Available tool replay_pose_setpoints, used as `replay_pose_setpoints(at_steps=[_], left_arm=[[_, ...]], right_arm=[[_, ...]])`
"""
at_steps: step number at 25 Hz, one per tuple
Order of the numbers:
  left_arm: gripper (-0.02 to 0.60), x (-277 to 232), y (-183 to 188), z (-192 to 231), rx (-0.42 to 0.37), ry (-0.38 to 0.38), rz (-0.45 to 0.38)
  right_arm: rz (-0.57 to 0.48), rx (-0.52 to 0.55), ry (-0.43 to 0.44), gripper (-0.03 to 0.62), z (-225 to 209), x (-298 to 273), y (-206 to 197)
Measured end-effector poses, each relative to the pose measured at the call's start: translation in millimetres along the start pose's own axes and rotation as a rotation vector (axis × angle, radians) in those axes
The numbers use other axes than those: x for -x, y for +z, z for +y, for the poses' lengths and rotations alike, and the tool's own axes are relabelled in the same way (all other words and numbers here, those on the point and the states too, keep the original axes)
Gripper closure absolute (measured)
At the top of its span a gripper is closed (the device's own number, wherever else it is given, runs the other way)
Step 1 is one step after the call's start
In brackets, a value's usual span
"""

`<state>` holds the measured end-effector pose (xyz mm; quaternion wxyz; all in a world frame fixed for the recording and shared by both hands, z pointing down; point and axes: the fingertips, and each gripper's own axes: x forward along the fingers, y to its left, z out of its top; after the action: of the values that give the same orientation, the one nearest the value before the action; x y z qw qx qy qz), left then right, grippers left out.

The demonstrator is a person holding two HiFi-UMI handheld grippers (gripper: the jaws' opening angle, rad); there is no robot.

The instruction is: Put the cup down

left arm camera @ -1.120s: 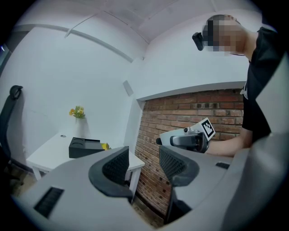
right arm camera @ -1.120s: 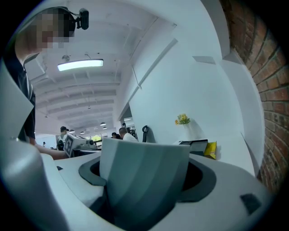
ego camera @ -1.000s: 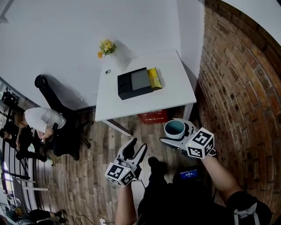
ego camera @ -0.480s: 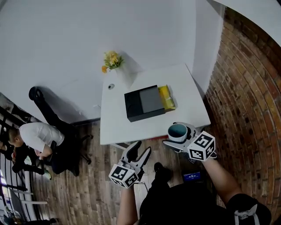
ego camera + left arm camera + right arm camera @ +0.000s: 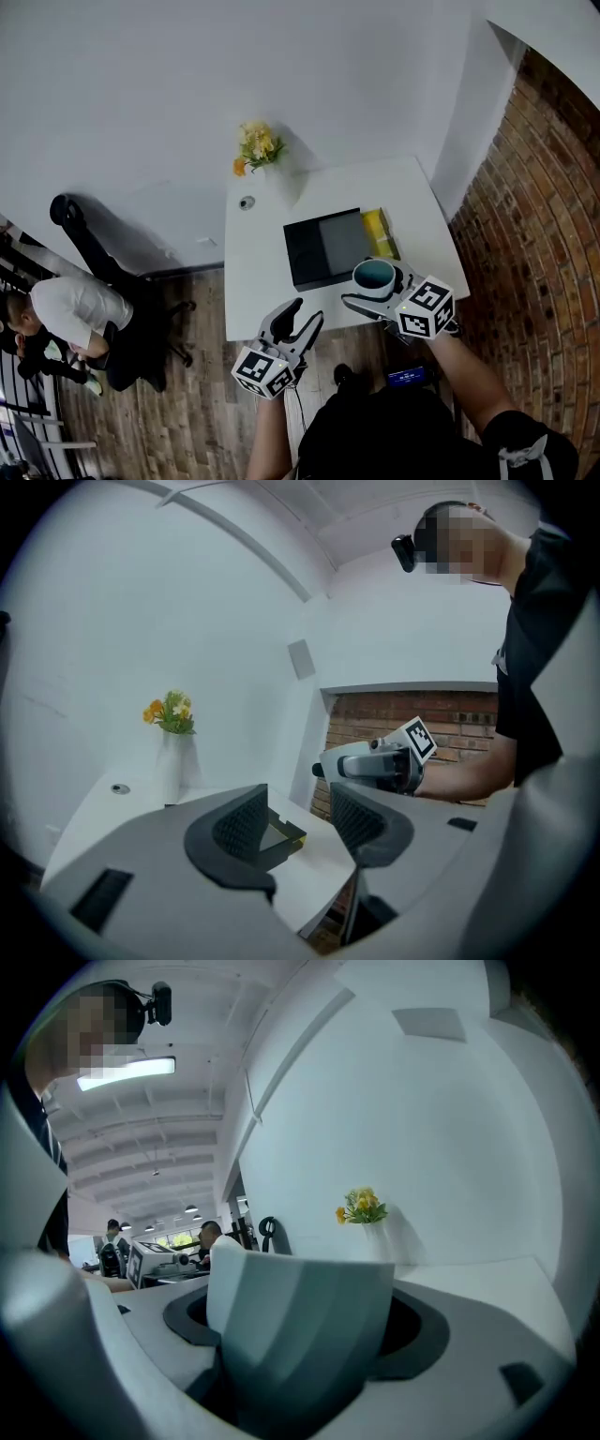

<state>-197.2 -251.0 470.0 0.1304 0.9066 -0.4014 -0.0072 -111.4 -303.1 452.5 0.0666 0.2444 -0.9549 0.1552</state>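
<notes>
A white cup (image 5: 375, 278) with a teal inside sits upright between the jaws of my right gripper (image 5: 373, 286), shut on it over the near right edge of the white table (image 5: 260, 272). In the right gripper view the cup (image 5: 300, 1330) fills the space between the jaws. My left gripper (image 5: 298, 323) hangs open and holds nothing, just off the table's near edge. In the left gripper view its fingers (image 5: 242, 822) stand apart with the table edge behind them.
On the table lie a black box (image 5: 328, 247) with a yellow item (image 5: 379, 232) at its right, a white vase of yellow flowers (image 5: 265, 157) at the back and a small round object (image 5: 247, 202). A brick wall (image 5: 534, 206) is right. A person (image 5: 70, 314) sits far left.
Both grippers and the view have come forward to the table. The cup, before over the floor near the table leg, is now over the table's near right edge.
</notes>
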Motion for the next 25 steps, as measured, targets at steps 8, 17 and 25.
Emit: replay_pose_setpoints(at_steps=[8,17,25], left_arm=[[0.367,-13.4,0.2,17.7,0.044,0.005,-0.009],[0.370,-32.5,18.0,17.0,0.058,0.067,-0.050],[0.371,-39.8,28.9,13.6,0.040,0.104,-0.057]], right_arm=[[0.016,-0.016,0.027,0.174,-16.6,-20.5,-2.8],[0.014,-0.008,0.105,0.174,-34.8,-23.2,10.4],[0.004,0.000,0.155,0.174,-38.9,-23.8,19.4]])
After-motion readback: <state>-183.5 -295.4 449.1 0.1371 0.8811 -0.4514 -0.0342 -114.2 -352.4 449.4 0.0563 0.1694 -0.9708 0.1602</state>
